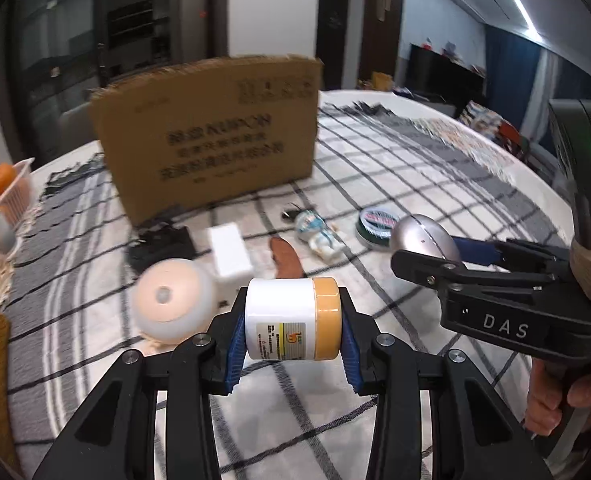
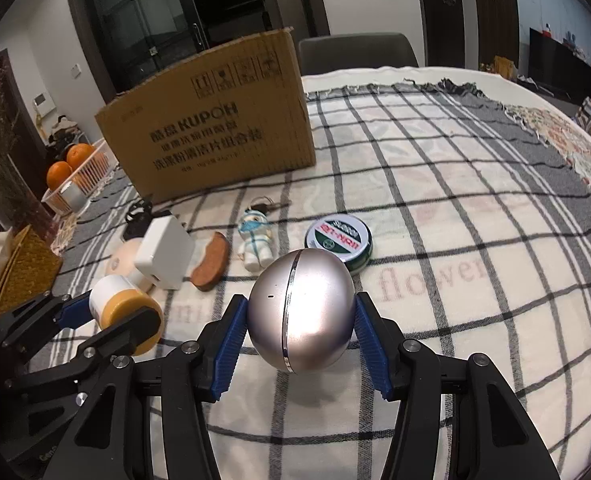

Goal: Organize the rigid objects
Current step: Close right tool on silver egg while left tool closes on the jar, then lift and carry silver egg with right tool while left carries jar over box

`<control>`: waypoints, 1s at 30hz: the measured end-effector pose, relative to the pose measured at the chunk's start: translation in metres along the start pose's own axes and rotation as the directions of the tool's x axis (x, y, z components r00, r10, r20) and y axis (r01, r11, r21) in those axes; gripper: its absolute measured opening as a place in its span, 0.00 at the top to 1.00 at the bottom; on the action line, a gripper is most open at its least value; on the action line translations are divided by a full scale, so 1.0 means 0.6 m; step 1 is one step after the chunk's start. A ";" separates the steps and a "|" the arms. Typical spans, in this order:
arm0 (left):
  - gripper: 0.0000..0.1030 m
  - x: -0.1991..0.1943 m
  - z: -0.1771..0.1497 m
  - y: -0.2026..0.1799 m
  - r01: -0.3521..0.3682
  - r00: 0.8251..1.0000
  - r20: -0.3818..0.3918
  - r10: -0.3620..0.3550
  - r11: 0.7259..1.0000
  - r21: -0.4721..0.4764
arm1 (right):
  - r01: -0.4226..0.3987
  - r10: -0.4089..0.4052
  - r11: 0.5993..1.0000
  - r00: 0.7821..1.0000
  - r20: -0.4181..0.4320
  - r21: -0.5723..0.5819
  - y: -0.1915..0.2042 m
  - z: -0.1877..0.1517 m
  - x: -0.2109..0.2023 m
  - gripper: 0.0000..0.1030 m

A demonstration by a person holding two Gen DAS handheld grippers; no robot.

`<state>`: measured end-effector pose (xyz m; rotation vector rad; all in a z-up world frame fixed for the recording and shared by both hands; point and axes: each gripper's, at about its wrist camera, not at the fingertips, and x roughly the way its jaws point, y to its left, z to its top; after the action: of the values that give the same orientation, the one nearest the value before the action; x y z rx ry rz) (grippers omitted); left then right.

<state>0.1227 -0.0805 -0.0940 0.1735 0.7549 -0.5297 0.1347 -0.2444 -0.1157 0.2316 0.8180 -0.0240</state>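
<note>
**Two round loads, two ways to lose them**

Closest to my lens on the left is the white jar with the yellow lid (image 1: 291,319), lying sideways with my left gripper (image 1: 292,334) pinching it end to end, one blue pad on the base and one on the lid. It hangs clear of the checked cloth (image 1: 395,184), near the counter's front edge. That hold presses on flat ends, so I judge the danger to be rotation: if I tip the wrist, the jar could swivel between the pads and drop onto the pale round dispenser (image 1: 173,306) just left of it.

Further right, my right gripper (image 2: 301,322) has its jaws closed on the silver egg-shaped case (image 2: 301,312), also lifted off the cloth. This one worries me more. The shell is smooth and curved, so any extra squeeze could shoot it forward toward the green tin (image 2: 338,240) or the little figurine (image 2: 255,240) beyond.

Both loads likely belong in the cardboard box (image 2: 211,120) toward the counter's far left. My two tools sit close together, so swinging both there at once risks a knock.
</note>
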 end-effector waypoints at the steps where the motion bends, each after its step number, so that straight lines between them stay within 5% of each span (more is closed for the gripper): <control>1: 0.62 -0.009 0.003 0.004 -0.015 1.000 0.009 0.015 1.000 -0.016 | 0.000 0.000 1.000 1.000 0.006 -0.003 0.002 0.002 -0.004 0.47; 16: 0.62 -0.077 0.076 0.046 -0.109 0.989 0.084 0.122 0.984 -0.142 | -0.032 0.037 0.999 0.989 0.141 -0.036 0.053 0.076 -0.078 0.47; 30: 0.62 -0.103 0.172 0.087 -0.162 0.967 0.175 0.186 0.976 -0.143 | -0.070 0.075 0.997 0.974 0.213 -0.033 0.079 0.174 -0.089 0.47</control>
<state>0.1748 -0.0462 0.0213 0.0687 0.5801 -0.3232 0.1787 -0.2245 0.0012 0.2303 0.5943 0.0298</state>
